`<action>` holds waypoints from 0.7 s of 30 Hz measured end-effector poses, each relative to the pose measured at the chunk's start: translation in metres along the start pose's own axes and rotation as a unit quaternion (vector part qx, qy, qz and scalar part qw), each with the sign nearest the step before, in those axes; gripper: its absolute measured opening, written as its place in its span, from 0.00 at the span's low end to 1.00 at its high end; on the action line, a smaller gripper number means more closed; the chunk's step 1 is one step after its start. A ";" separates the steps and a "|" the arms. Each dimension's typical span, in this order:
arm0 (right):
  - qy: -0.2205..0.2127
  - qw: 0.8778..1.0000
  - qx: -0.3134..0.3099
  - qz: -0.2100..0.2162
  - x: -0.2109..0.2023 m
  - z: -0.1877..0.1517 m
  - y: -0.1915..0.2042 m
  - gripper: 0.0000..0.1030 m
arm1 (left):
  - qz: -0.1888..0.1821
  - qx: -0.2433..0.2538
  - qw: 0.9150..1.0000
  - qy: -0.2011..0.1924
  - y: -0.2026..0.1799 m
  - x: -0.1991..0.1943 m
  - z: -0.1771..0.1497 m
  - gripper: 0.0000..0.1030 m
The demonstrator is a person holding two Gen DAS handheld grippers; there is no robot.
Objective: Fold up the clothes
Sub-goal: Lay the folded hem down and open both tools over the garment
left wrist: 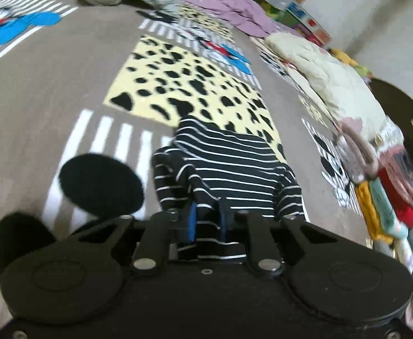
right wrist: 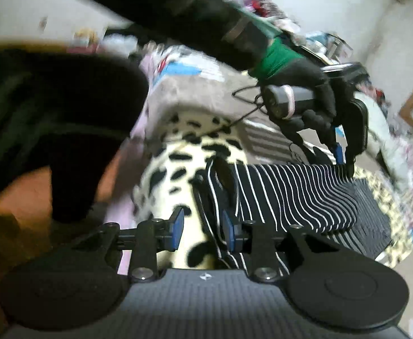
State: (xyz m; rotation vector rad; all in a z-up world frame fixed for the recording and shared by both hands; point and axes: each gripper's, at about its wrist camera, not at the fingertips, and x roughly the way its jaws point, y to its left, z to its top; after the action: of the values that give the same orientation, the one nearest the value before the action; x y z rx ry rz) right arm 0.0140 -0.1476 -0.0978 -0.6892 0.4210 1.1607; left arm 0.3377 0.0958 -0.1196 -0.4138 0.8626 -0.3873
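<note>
Nearest, in the left wrist view, left tongs (left wrist: 206,220) pressed together, pinching a bunched edge of the black-and-white striped garment (left wrist: 229,163), with cloth drawn up between the blue pads

Just beyond, rest of the garment rumpled on the bed, lying partly over a yellow black-spotted patch of the cartoon bedspread (left wrist: 65,84)

Further off to the right, a heap of mixed clothes (left wrist: 384,197) and a cream quilt (left wrist: 328,79), well apart from the work

Close in the right wrist view, right tongs (right wrist: 202,228) spread, pinching nothing: near edge of the striped cloth just beside the right-hand pad, spotted bedspread showing in the gap

Beyond that, garment stretched away across the bed to its far end, held there by the left tongs in a black-gloved hand (right wrist: 313,84)

Probably the gripping stage ahead of a fold: one end secured, the other not yet taken

Next, likely: shift the right tongs sideways over the near edge, close on it, then lift both ends together and carry one over the other, keeping the cloth taut and catching none of the bedspread
</note>
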 end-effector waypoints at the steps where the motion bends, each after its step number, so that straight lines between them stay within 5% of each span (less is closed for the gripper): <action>1: -0.007 1.000 0.025 -0.009 -0.001 0.003 -0.009 0.29 | -0.004 0.002 1.000 0.000 0.000 0.002 0.001 0.05; 6: -0.038 0.984 0.152 -0.084 0.019 0.020 -0.084 0.29 | -0.047 -0.052 0.997 -0.018 0.016 0.007 0.001 0.04; 10: -0.025 0.978 0.177 -0.110 0.061 0.024 -0.135 0.29 | -0.048 -0.080 0.995 -0.026 0.028 0.017 0.002 0.03; 13: 0.043 0.970 0.208 -0.117 0.103 0.004 -0.167 0.28 | -0.019 -0.058 0.998 -0.002 0.031 0.027 0.004 0.04; 21: 0.040 0.972 0.200 -0.115 0.098 0.000 -0.170 0.25 | 0.012 0.055 0.998 -0.023 0.011 -0.011 -0.002 0.06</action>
State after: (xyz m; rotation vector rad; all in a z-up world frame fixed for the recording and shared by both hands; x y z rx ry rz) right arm 0.2080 -0.1197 -0.1128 -0.4202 0.6069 0.7976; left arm 0.3314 0.1101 -0.1195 -0.3088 0.7976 -0.4004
